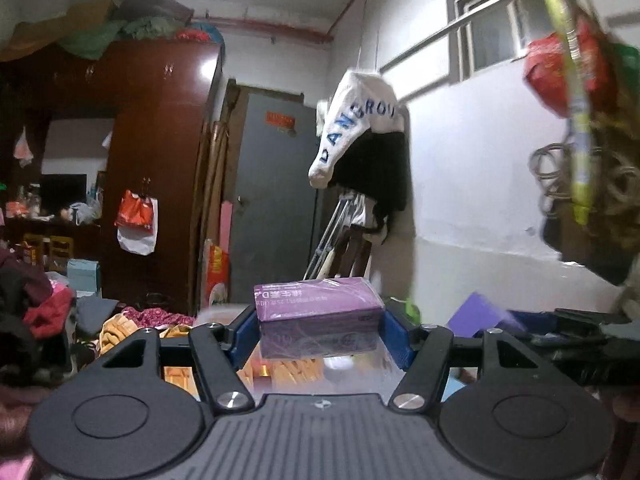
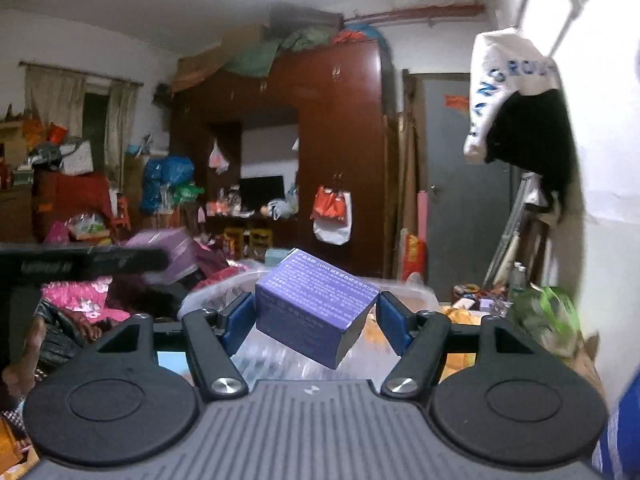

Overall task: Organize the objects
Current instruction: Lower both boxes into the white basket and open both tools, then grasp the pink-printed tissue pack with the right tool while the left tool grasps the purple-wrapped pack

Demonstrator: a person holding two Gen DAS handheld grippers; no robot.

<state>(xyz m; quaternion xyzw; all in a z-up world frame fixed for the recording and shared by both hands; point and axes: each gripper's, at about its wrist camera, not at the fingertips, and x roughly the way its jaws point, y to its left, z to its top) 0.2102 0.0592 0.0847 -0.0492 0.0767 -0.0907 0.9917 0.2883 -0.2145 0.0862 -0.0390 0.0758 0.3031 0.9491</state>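
The left gripper (image 1: 320, 326) points nearly level across the cluttered room, its jaws clamped on the 2 ends of a purple box (image 1: 318, 316) held flat in the air. The right gripper (image 2: 316, 314) points the same way, its jaws gripping a tilted blue-purple box (image 2: 316, 312) above a clear plastic bin (image 2: 416, 294).

A box (image 1: 318, 322) sits between blue pads (image 1: 248, 334) (wardrobe (image 1: 160, 160) far behind, leftward).
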